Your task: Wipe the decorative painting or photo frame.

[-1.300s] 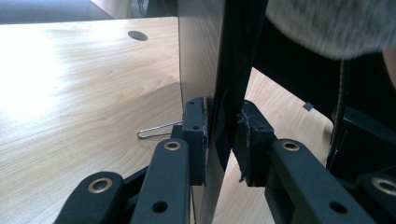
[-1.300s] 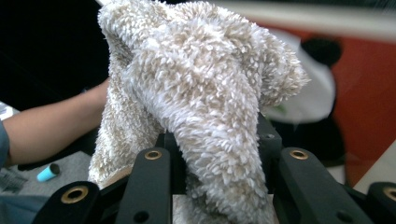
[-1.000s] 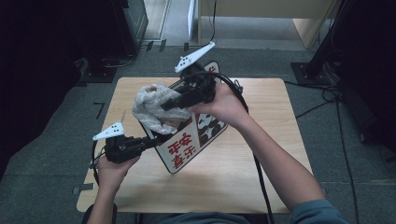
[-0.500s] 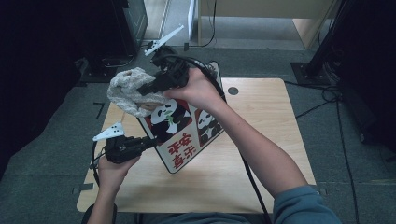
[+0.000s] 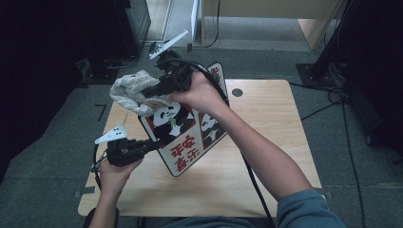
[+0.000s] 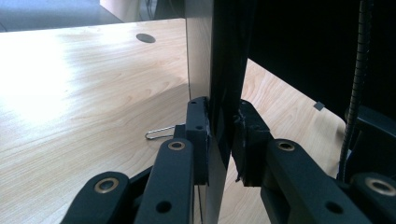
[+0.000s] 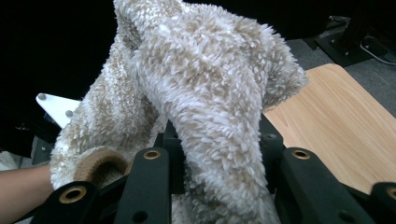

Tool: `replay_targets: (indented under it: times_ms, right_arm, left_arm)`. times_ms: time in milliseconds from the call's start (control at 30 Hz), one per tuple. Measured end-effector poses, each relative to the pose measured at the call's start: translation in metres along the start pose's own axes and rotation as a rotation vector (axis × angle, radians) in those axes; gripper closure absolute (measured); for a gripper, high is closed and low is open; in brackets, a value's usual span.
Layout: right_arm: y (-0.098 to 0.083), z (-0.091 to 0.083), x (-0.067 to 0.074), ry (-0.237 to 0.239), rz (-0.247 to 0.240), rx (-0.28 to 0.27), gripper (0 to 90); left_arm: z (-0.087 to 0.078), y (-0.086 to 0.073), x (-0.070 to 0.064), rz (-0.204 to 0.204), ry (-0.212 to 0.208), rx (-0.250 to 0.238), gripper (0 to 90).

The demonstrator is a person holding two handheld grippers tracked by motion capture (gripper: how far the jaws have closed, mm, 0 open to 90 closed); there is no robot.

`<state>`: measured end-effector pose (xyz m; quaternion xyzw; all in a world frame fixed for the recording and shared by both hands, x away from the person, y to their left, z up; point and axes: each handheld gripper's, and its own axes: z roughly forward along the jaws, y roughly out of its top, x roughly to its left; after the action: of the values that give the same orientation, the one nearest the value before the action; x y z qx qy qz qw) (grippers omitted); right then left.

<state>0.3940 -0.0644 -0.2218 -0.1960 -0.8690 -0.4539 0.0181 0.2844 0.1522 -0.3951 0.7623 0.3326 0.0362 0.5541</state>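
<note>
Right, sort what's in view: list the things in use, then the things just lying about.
In use:
- fluffy cloth, clamped in the right gripper
- panda sign board, edge clamped in the left gripper

Lying about:
- paper clip on the table
- cables on the floor

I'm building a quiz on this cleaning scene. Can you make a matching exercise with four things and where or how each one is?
Things:
1. panda sign
2. fluffy cloth
3. paper clip
4. round hole

States:
A. clamped in the right tool, at the sign's upper left edge
B. lying loose on the table
C. held on edge by the left tool
D. set in the tabletop near the far edge

Pairs: 1-C, 2-A, 3-B, 4-D
</note>
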Motion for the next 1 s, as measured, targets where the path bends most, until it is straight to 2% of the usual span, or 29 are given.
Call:
replay_targets:
  times_ms: [1000]
  right_arm:
    - [-0.011,-0.012,-0.021,0.015,0.029,-0.038,65.0]
  left_arm:
    - [0.0,0.0,0.0,-0.005,0.004,0.0,78.9]
